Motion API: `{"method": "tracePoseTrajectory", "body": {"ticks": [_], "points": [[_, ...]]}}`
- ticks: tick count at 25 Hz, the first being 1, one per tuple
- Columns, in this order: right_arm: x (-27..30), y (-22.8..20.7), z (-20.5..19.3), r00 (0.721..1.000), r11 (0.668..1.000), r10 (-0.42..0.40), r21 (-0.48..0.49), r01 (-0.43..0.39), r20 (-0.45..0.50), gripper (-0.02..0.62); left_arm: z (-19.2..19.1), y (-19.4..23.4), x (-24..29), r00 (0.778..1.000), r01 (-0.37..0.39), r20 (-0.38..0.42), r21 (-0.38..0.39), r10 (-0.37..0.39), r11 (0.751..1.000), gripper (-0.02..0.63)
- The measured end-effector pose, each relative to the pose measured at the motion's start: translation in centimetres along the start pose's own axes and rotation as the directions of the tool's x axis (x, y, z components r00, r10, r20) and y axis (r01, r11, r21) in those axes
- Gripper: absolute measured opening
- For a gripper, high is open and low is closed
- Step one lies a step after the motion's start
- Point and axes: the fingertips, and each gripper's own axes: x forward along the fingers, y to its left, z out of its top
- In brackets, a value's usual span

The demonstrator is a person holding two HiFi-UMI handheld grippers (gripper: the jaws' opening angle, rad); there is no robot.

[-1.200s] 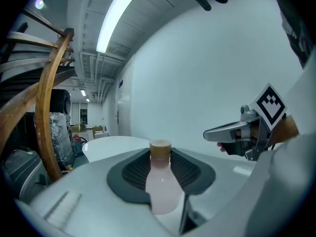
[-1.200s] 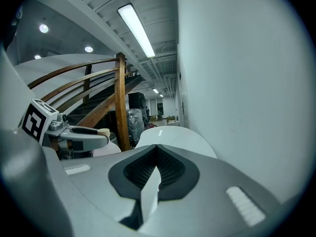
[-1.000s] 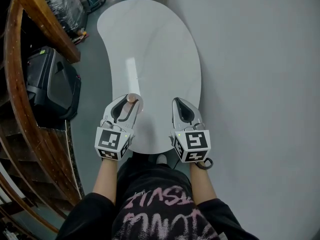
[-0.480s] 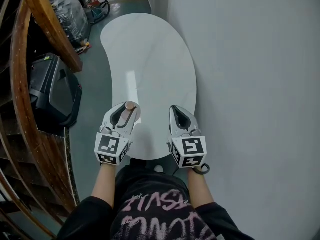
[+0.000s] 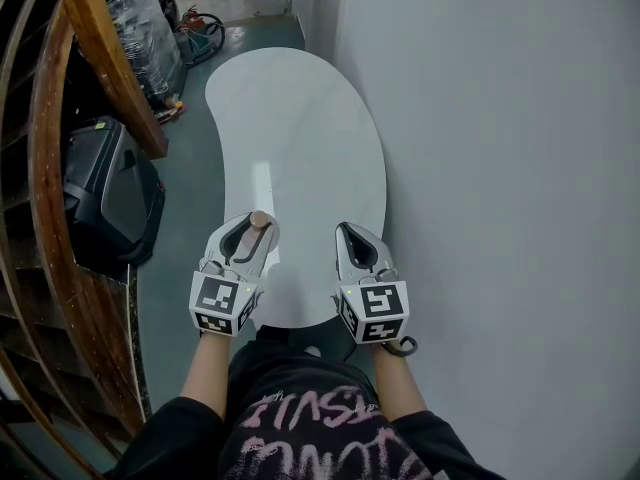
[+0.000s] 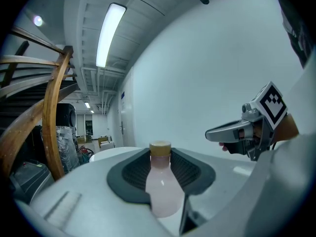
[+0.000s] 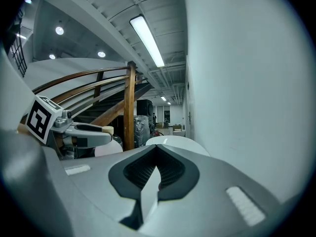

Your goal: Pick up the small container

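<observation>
The small container (image 6: 162,186) is a pale pink bottle with a tan cap (image 5: 260,219). It stands upright between the jaws of my left gripper (image 5: 252,230), which is shut on it and holds it over the near end of the white table (image 5: 300,138). From the right gripper view the bottle (image 7: 91,142) shows at the left, held in the left gripper (image 7: 84,135). My right gripper (image 5: 352,233) hovers beside it over the table's near right edge, jaws shut with nothing between them. The right gripper (image 6: 237,132) also appears in the left gripper view.
A long kidney-shaped white table runs away from me along a pale wall (image 5: 500,118) on the right. A curved wooden stair rail (image 5: 105,58) and a black case (image 5: 105,193) are at the left. Wrapped goods (image 5: 145,28) and boxes lie at the far end.
Both grippers have drifted slightly toward me and down in the head view, the left still holding the bottle. The view has shifted, showing more of the table's far end.
</observation>
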Motion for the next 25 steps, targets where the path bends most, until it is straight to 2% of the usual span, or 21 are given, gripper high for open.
{"method": "tracePoseTrajectory", "body": {"ticks": [25], "points": [[-0.2, 1.2, 0.9, 0.998, 0.998, 0.052, -0.019, -0.052, 0.024, 0.009, 2.0, 1.0, -1.7, 0.998, -0.055, 0.044, 0.024, 0.054, 0.998, 0.126]]}}
